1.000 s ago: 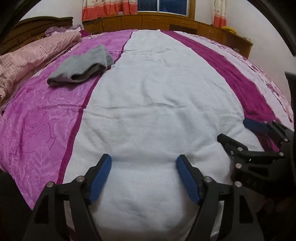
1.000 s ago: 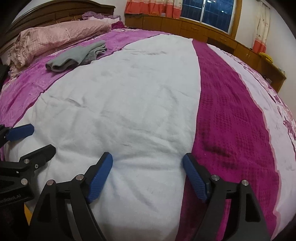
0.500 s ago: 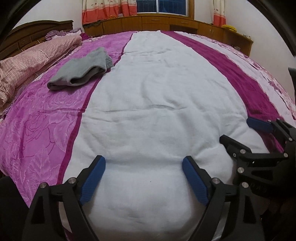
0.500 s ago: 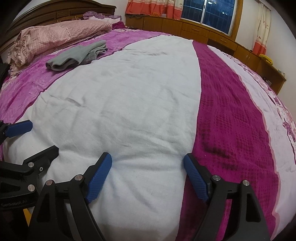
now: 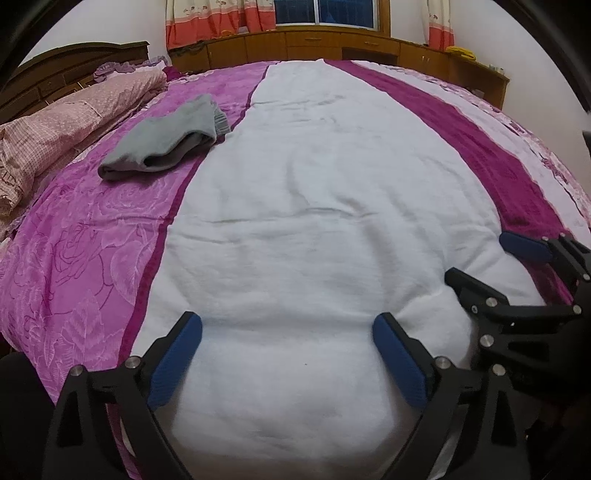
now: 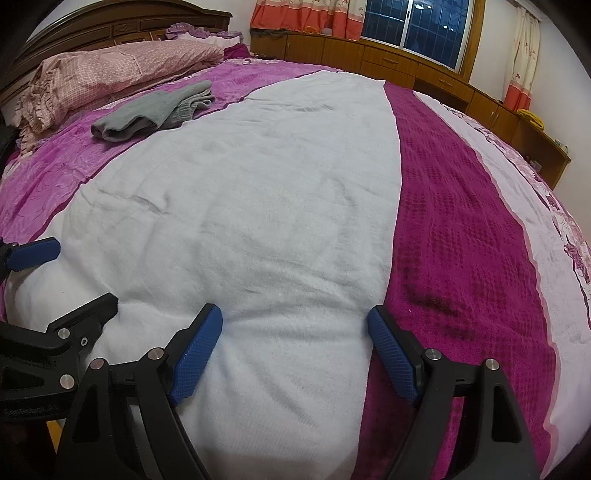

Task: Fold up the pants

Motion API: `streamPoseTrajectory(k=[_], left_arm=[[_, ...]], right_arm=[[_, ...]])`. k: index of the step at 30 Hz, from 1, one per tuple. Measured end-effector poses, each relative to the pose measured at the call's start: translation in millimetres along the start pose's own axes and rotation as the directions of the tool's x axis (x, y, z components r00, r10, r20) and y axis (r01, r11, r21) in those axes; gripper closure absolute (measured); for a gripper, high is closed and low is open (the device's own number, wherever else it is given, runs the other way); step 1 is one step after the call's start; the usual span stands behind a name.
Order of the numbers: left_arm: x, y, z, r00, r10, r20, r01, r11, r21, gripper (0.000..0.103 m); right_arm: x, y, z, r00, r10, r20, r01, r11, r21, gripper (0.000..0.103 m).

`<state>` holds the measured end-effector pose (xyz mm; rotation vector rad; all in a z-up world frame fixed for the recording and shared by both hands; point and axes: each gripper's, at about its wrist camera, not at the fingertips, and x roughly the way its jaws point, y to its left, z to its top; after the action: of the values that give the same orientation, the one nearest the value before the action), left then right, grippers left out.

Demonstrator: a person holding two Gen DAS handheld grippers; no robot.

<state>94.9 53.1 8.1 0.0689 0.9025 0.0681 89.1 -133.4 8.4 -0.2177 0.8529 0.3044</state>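
We are holding the left gripper and right gripper with jaws spread, gripping nothing, near the bed's edge; the bunched grey pants are lying at 11 o'clock, well apart, seemingly folded.

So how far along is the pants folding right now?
The grey pants lie in a loose bundle on the pink bedspread, which fits either just dropped or roughly folded. Nothing is in hand: the left gripper and right gripper hover open near the bed's edge.

wooden cabinets under dark window
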Motion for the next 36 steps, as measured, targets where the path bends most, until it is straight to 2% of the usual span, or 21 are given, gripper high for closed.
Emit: streamPoseTrajectory(k=[7,36], left_arm=[[1.1,3.0,-0.5,1.0,0.001,-0.009,-0.001,1.0,-0.005,0.002],[3.6,5.1,0.1,1.0,-0.01,-0.012,0.01,1.0,0.001,0.002]], right_arm=[[0.0,0.2,-0.1,1.0,0.0,0.0,0.0,1.0,0.0,0.026],[0.3,0.4,-0.2,1.0,-0.001,0.001,0.001,1.0,0.0,0.026]])
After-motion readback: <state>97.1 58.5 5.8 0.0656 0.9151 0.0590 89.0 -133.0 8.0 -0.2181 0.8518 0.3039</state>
